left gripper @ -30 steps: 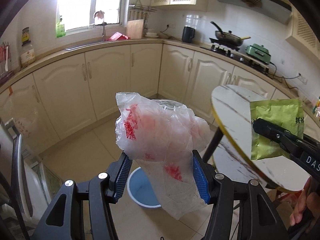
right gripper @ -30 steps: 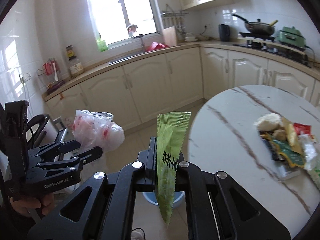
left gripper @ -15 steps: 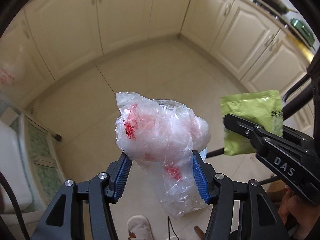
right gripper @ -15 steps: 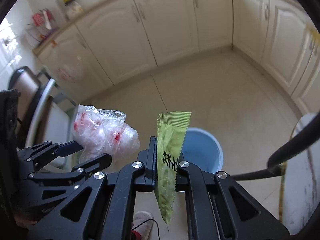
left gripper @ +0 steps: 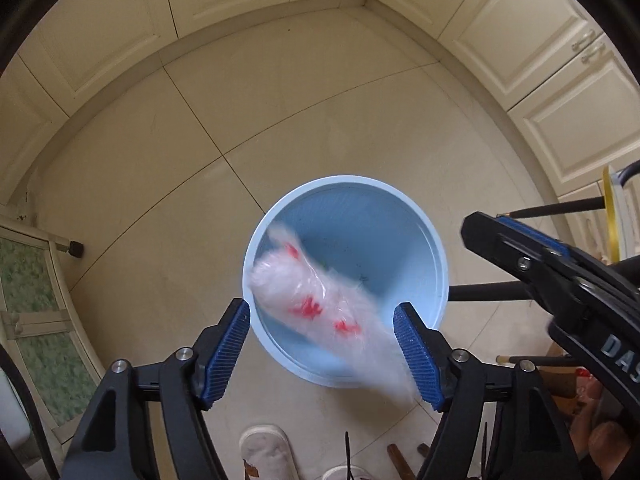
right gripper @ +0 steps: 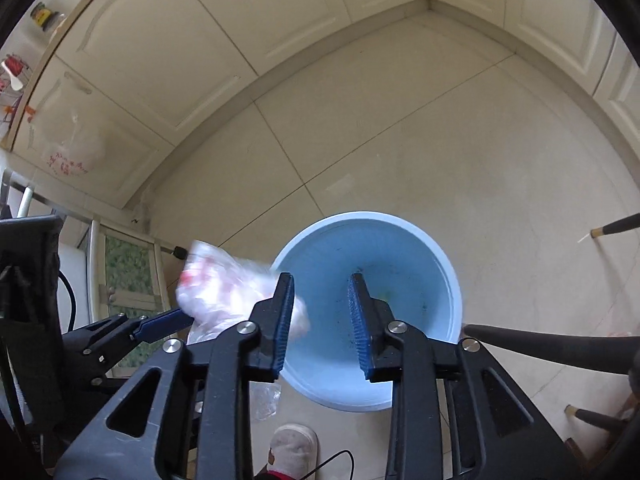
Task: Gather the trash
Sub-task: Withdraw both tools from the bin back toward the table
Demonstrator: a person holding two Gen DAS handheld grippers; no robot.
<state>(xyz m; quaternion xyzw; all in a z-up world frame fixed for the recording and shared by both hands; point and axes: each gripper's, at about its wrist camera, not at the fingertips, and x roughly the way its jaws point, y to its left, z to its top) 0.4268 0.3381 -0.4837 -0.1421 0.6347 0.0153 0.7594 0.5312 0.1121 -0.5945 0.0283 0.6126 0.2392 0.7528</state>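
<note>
We look down from two wrist cams at a beige tiled kitchen floor (left gripper: 328,112), cream cabinets (left gripper: 100,28) curving along the top of both frames.

Left wrist view, left to right: at far left a chair w/ green patterned seat (left gripper: 28,292); lower centre, our left gripper (left gripper: 322,350) stands wide apart, blue ribbed pads (left gripper: 226,348) either side, gripping nothing; between them a crumpled clear plastic bag w/ red print (left gripper: 316,304), motion-blurred, loose in the air above the near-left rim of a round light-blue bin (left gripper: 424,240) at frame centre; whether the bag's blurred tail brushes the right-hand pad we cannot tell; a pale slipper (left gripper: 268,452) at bottom centre; at right, the right gripper (left gripper: 480,228) enters side-on, blue pad visible, nothing seen in it.

Right wrist view, left to right: upper left, another plastic bag w/ red writing (right gripper: 74,152) hangs on a cabinet door; at left edge the left gripper's black body, its blue-tipped finger (right gripper: 164,326) pointing right; just beside it the blurred bag (right gripper: 224,292), over the bin's left edge; lower centre, our right gripper (right gripper: 322,326) is parted, a moderate gap, nothing between the pads; through the gap, the bin (right gripper: 444,268), w/ small specks and a greenish bit on its bottom; a scrap of clear plastic (right gripper: 266,398) lies on the floor below the left pad; dark table legs (right gripper: 560,348) at right.
</note>
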